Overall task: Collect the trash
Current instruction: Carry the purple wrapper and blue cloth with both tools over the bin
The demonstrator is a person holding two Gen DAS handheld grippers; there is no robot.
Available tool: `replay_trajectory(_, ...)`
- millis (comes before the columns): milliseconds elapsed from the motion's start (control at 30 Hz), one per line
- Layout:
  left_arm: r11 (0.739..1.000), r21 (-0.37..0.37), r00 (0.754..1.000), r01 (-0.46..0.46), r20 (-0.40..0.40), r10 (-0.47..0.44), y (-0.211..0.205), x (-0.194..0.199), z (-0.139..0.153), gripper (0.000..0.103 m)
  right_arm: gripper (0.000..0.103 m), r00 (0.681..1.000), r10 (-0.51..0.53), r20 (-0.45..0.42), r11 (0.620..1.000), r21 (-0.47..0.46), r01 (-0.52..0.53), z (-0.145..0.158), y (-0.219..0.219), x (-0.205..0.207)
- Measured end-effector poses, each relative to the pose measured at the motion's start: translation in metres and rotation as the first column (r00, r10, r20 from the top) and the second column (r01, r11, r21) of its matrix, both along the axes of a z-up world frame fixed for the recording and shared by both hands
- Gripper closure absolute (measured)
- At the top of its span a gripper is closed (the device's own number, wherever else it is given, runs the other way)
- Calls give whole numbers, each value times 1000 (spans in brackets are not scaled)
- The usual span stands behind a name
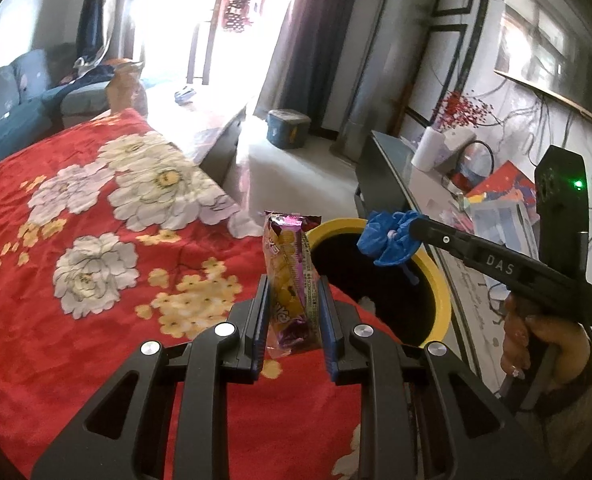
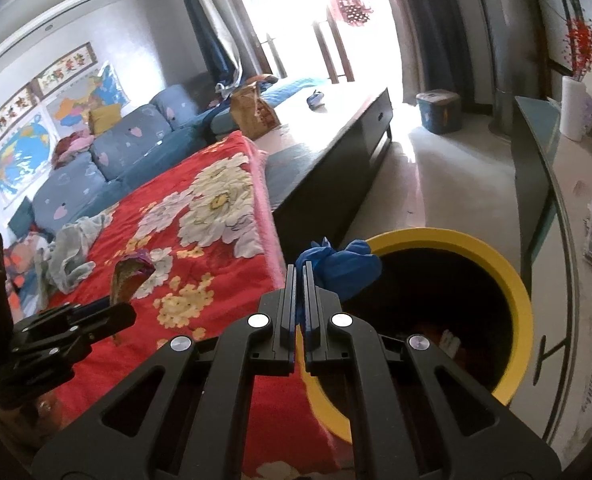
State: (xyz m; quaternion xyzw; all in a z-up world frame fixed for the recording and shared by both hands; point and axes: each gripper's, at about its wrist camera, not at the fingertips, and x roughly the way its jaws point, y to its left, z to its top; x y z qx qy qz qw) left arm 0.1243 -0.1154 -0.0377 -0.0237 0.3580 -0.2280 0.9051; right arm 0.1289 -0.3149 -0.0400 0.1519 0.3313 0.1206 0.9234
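Note:
My left gripper (image 1: 292, 284) is shut on a purple and yellow snack wrapper (image 1: 290, 276), held upright above the red flowered blanket (image 1: 76, 208). Just right of it stands a yellow-rimmed bin (image 1: 439, 280) with a dark inside. My right gripper (image 1: 413, 226) reaches in from the right, shut on a crumpled blue glove (image 1: 387, 240) over the bin's mouth. In the right wrist view my right gripper (image 2: 300, 270) pinches the blue glove (image 2: 343, 272) at the near edge of the bin (image 2: 511, 280), and the left gripper (image 2: 108, 306) with the wrapper (image 2: 130, 276) is at the left.
A grey crumpled cloth (image 2: 72, 252) lies on the blanket (image 2: 200, 216). A dark low table (image 2: 335, 152) stands beyond it with a brown paper bag (image 2: 252, 110). A blue sofa (image 2: 108, 152) runs along the left wall. A cluttered side table (image 1: 475, 208) is right of the bin.

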Motion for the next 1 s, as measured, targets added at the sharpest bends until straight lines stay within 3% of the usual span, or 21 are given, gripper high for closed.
replay_trajectory(1000, 979, 79, 981, 187, 31, -189, -92, -4, -7, 81, 102, 988, -148, -45, 989, 2, 148, -27, -63, -17)
